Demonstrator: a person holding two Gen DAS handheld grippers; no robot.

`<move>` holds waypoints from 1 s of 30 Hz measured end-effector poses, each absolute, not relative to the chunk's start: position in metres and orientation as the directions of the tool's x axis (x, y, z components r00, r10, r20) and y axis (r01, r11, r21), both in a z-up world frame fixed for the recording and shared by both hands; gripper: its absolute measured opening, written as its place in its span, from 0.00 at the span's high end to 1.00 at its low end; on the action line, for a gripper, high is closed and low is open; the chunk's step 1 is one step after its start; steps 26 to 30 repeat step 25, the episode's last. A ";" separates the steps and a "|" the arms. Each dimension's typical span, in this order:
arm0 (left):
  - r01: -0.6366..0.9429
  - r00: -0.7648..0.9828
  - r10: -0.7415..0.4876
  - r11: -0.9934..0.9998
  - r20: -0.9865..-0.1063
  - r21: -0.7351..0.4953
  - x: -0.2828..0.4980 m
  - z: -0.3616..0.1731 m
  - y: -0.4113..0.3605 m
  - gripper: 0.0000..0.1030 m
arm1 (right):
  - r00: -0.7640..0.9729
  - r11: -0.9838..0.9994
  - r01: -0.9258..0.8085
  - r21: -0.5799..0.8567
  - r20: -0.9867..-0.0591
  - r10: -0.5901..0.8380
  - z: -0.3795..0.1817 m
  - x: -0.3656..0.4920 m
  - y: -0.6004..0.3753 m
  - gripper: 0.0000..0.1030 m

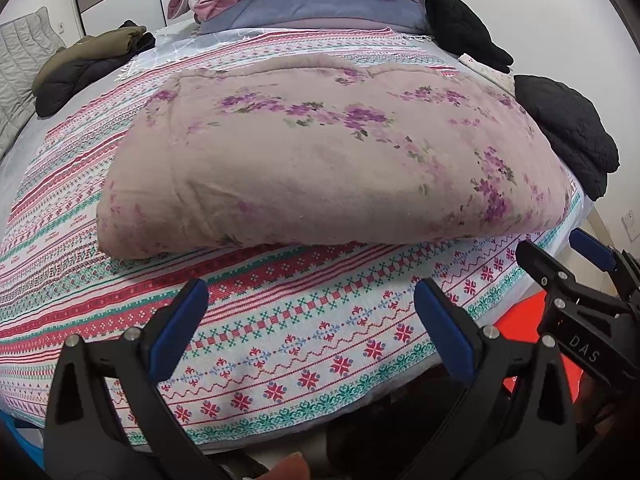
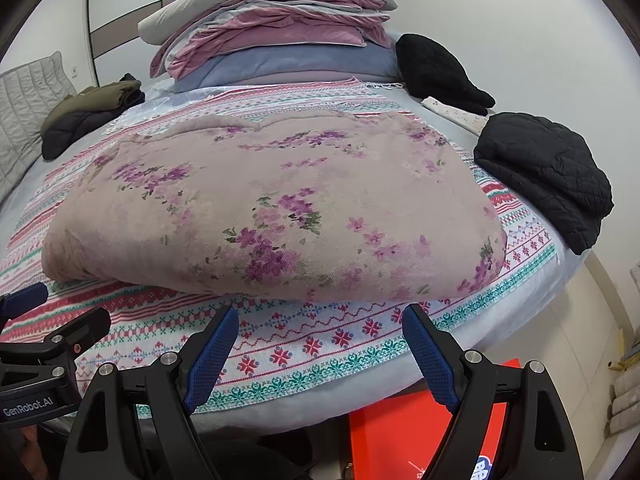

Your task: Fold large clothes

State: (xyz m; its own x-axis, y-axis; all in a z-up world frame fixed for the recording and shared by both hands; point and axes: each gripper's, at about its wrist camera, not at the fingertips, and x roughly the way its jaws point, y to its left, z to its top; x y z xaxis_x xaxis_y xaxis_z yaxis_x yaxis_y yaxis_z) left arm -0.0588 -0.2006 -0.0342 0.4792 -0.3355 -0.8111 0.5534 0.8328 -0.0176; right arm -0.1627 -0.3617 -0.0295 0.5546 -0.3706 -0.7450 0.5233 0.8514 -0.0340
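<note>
Now we hover both grippers, left [image 1: 311, 322] and right [image 2: 320, 344], fingers wide apart and empty, before the folded floral quilt [image 2: 272, 204]; next we likely grip its near edge.

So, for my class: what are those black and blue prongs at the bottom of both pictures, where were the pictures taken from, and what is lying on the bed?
The prongs are the two fingers of a hand-held gripper, a clamp that a person holds, one in each hand. Each has a camera looking forward along its fingers. One picture comes from the left gripper, the other from the right gripper; each also shows its neighbour at the edge. Both are open and hold nothing. On the patterned bedspread lies a folded floral quilt, with stacked bedding behind it, two black garments on the right and a dark jacket on the left.
</note>
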 end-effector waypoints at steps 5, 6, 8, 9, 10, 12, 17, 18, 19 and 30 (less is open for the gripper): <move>0.553 0.480 -0.336 0.833 -0.810 -0.017 -0.059 -0.034 -0.201 0.01 | 0.554 0.851 0.524 -0.034 -0.745 -0.371 -0.029 -0.163 -0.361 0.17; 0.553 0.480 -0.336 0.833 -0.810 -0.018 -0.059 -0.034 -0.201 0.01 | 0.554 0.851 0.524 -0.035 -0.745 -0.372 -0.029 -0.163 -0.361 0.17; 0.555 0.478 -0.337 0.831 -0.811 -0.018 -0.059 -0.034 -0.201 0.01 | 0.554 0.851 0.524 -0.035 -0.745 -0.372 -0.029 -0.163 -0.361 0.17; 0.556 0.477 -0.338 0.831 -0.811 -0.019 -0.059 -0.034 -0.201 0.01 | 0.554 0.851 0.524 -0.035 -0.745 -0.372 -0.029 -0.163 -0.362 0.17; 0.557 0.477 -0.338 0.831 -0.811 -0.019 -0.059 -0.034 -0.201 0.01 | 0.554 0.850 0.525 -0.034 -0.745 -0.371 -0.029 -0.163 -0.362 0.17; 0.557 0.476 -0.337 0.830 -0.812 -0.018 -0.060 -0.034 -0.201 0.01 | 0.553 0.850 0.526 -0.032 -0.746 -0.371 -0.030 -0.163 -0.362 0.17; 0.558 0.475 -0.339 0.830 -0.812 -0.020 -0.060 -0.034 -0.200 0.01 | 0.552 0.850 0.526 -0.032 -0.748 -0.370 -0.029 -0.163 -0.363 0.17; 0.557 0.474 -0.339 0.830 -0.813 -0.020 -0.060 -0.034 -0.200 0.01 | 0.552 0.849 0.527 -0.031 -0.748 -0.370 -0.029 -0.163 -0.363 0.17; 0.558 0.473 -0.339 0.829 -0.813 -0.020 -0.059 -0.035 -0.200 0.01 | 0.552 0.850 0.526 -0.032 -0.748 -0.369 -0.029 -0.163 -0.364 0.17; 0.556 0.477 -0.346 0.831 -0.808 -0.028 -0.057 -0.034 -0.196 0.01 | 0.561 0.856 0.515 -0.040 -0.739 -0.373 -0.028 -0.161 -0.363 0.17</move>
